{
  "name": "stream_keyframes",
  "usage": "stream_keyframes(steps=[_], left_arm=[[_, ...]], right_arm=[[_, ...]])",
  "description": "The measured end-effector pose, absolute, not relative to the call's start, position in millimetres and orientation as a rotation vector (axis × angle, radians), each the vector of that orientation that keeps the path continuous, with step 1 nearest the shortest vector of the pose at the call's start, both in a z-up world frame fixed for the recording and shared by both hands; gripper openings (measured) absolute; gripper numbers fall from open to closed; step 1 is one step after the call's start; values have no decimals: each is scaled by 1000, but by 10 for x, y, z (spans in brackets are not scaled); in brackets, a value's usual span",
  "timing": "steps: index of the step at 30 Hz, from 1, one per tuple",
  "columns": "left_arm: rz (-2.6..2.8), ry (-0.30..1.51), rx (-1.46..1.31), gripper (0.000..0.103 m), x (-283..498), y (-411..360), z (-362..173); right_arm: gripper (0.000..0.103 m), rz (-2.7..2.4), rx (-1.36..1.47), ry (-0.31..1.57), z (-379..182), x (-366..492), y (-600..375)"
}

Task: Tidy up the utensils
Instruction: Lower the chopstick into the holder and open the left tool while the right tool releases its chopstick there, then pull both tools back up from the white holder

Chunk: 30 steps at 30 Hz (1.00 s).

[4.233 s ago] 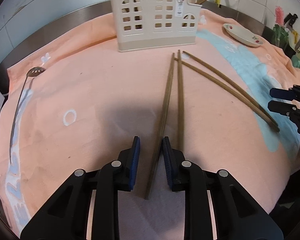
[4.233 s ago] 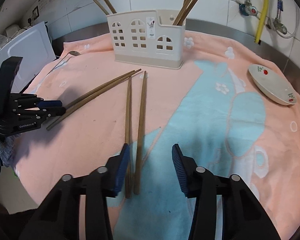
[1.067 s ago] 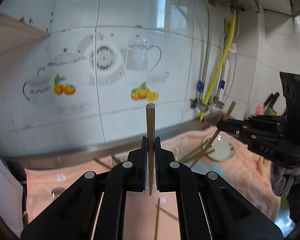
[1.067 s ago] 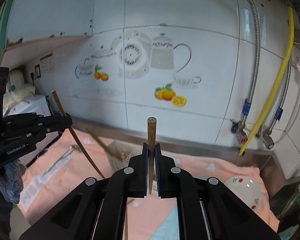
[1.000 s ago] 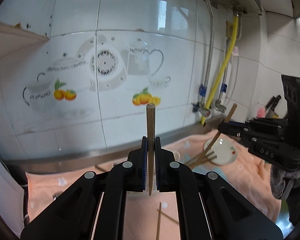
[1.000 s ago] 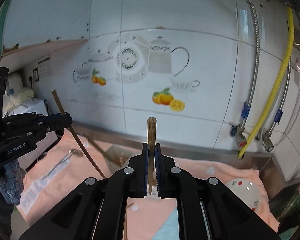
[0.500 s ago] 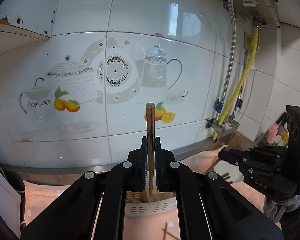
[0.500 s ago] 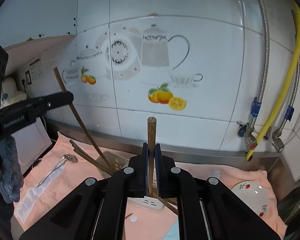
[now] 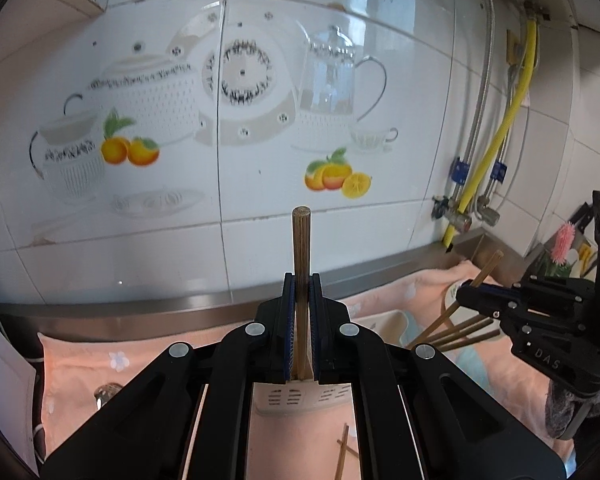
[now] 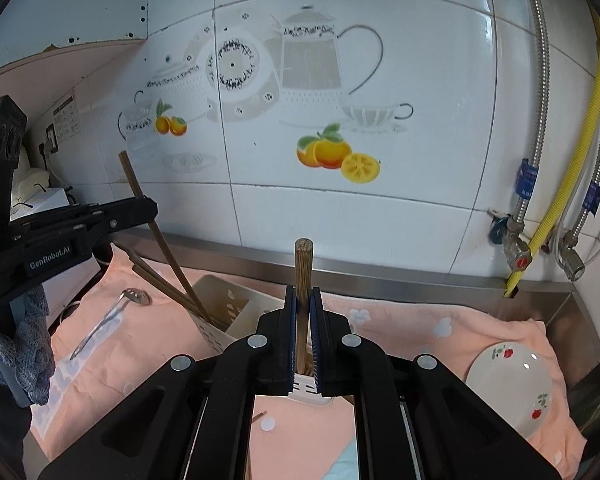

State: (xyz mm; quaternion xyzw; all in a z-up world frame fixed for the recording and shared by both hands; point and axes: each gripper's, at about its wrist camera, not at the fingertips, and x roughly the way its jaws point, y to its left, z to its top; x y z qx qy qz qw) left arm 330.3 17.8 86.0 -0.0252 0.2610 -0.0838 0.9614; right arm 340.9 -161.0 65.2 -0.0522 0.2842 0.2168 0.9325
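My left gripper (image 9: 301,292) is shut on a brown wooden chopstick (image 9: 301,240) held upright, its lower end over the cream utensil holder (image 9: 296,398). My right gripper (image 10: 303,304) is shut on another upright chopstick (image 10: 303,268), its lower end at the holder (image 10: 220,296). In the right wrist view the left gripper (image 10: 140,210) holds its chopstick (image 10: 140,196) slanting into the holder's left compartment. In the left wrist view the right gripper (image 9: 466,296) holds its chopstick (image 9: 484,272) over the holder's right side, where several chopsticks (image 9: 460,332) stand.
A peach and blue towel (image 10: 420,332) covers the steel counter. A metal spoon (image 10: 112,316) lies at the left. A white floral dish (image 10: 512,388) sits at the right. Loose chopsticks (image 9: 342,452) lie on the towel before the holder. Tiled wall, yellow hose (image 10: 572,160) behind.
Both grippers have moved closer to the holder with their chopsticks upright. The chopstick ends have come down to the holder's openings.
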Motion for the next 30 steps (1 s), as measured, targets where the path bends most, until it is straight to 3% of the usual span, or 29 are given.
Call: stream_keyframes(steps=[13, 16, 30], left_arm=[[-161, 591, -58, 6, 3340, 195, 662], [-159, 594, -64, 6, 3336, 194, 656], [-153, 585, -72, 14, 3218, 222, 719]], right_arm=[[8, 435, -100, 607, 531, 3445, -1635], [24, 434, -100, 605, 542, 3438, -1646], [54, 408, -110, 565, 634, 3328, -1699]])
